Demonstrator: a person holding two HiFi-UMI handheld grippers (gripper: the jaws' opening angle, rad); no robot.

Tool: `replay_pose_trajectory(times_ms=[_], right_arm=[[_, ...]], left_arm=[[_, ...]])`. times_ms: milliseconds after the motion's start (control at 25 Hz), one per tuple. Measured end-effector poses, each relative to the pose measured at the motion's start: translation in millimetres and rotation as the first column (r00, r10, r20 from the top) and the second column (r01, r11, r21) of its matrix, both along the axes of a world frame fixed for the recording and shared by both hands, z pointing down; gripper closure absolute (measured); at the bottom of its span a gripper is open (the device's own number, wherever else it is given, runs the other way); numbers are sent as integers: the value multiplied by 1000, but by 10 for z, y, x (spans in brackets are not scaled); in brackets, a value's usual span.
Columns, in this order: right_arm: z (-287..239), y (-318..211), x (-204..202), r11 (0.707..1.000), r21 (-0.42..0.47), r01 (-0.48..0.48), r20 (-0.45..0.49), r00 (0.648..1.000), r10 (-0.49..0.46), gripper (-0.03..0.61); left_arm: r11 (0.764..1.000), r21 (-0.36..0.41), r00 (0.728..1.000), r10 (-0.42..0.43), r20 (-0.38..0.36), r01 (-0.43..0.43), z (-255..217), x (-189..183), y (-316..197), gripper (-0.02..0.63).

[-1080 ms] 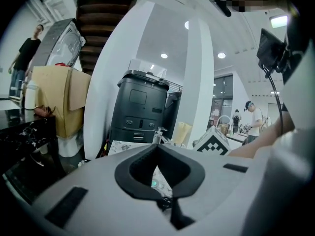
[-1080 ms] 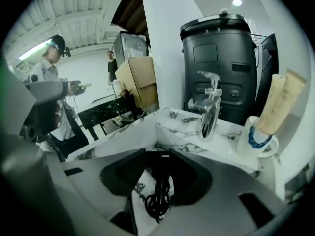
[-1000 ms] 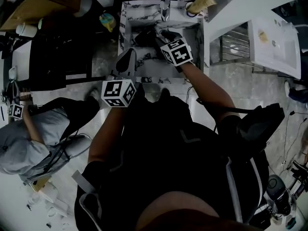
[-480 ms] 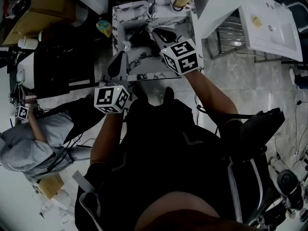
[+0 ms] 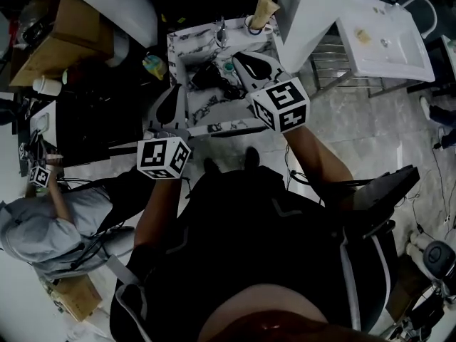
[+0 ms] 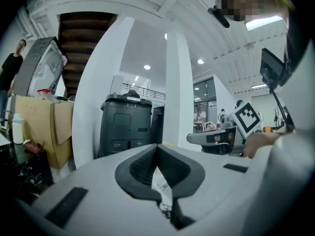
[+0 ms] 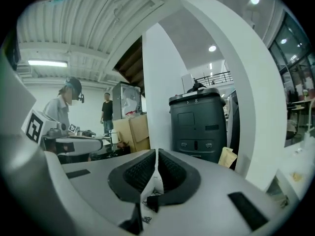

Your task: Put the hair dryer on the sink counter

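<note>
Since only the head view looked down on the marble sink counter, that was the one place the hair dryer showed: a dark shape lying at the basin, ahead of both tools and touched by neither. Couldn't tell whether it sat in the bowl or on the ledge. A faucet and a beige pouch stood at the counter's far edge.

Left gripper: its own view had the pads together, nothing between them. Right gripper: jaws had just been closing, pads met, nothing held.

Both gripper views looked out level across the room: a dark bin beside a white column, with a cardboard box to the side. The right gripper view also caught a person in black standing. The head view gave a person in grey from above, at the left.
</note>
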State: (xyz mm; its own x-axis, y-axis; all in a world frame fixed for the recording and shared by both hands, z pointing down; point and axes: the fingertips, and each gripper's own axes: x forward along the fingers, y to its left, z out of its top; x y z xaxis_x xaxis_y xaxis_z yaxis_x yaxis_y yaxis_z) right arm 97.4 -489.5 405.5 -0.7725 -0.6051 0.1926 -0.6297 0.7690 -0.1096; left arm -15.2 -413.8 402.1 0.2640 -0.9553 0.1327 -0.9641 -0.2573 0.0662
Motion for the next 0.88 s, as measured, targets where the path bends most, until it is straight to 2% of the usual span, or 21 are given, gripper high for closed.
replay_pose_trajectory(times_ms=[200,880], right_arm=[[-215,152,36,998,16,-64,50,997,63,545],[-481,554,-134,982,71,-175,41,984,172,554]], left_arm=[[999,31,999,32,4,-32,-200,-107,104,609],[996,69,997,66,-46,-62,-386,-432,397,609]])
